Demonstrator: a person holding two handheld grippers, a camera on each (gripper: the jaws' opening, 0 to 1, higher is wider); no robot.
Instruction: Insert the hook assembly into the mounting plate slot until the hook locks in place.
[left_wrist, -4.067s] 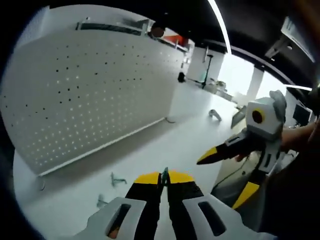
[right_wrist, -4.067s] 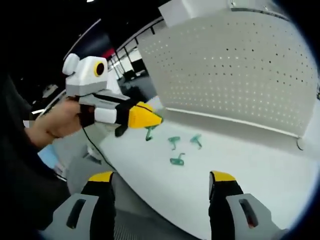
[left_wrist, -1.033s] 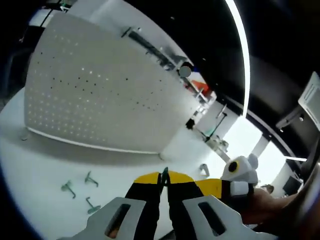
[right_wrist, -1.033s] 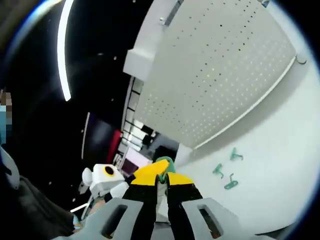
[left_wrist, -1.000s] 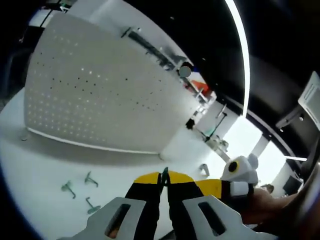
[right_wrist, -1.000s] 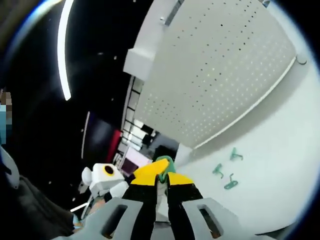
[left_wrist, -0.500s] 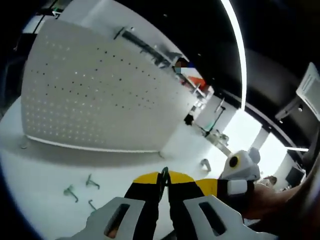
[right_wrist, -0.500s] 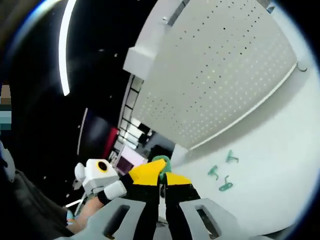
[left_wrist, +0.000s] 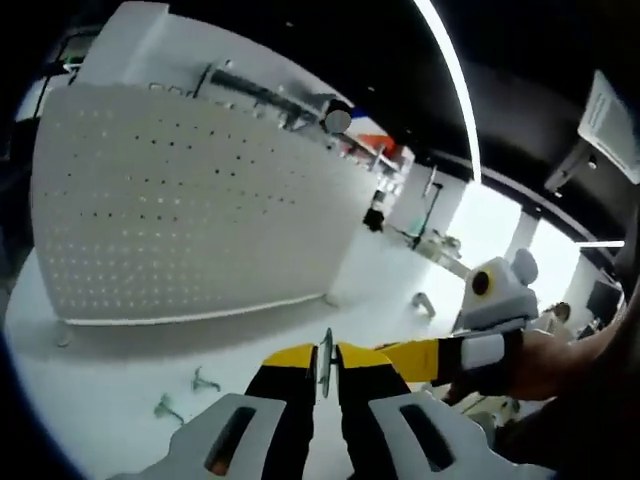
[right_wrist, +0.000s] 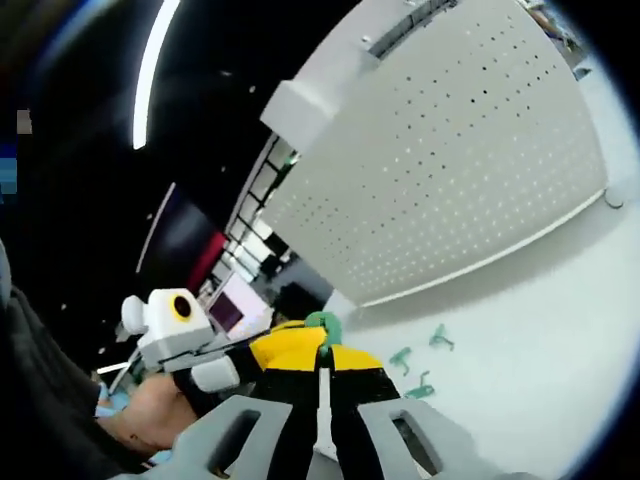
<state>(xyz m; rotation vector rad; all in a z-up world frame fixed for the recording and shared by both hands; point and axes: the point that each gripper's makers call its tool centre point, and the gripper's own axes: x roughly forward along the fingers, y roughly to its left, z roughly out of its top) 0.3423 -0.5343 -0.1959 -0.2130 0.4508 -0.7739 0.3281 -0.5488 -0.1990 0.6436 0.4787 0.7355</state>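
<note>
My right gripper (right_wrist: 322, 352) is squeezed tight on the green hook (right_wrist: 322, 325), my left gripper (left_wrist: 326, 355) pinches a thin metal piece (left_wrist: 325, 356), and the holey white board (right_wrist: 450, 165) stands ahead, past both tips.

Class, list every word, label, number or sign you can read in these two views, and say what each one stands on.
None can be read.
Pegboard: holes, no lettering.
Left tool and right tool: yellow and black, no legible marking.
Green hooks on the table: plain.
Hanging white sheet: too blurred to read.
</note>
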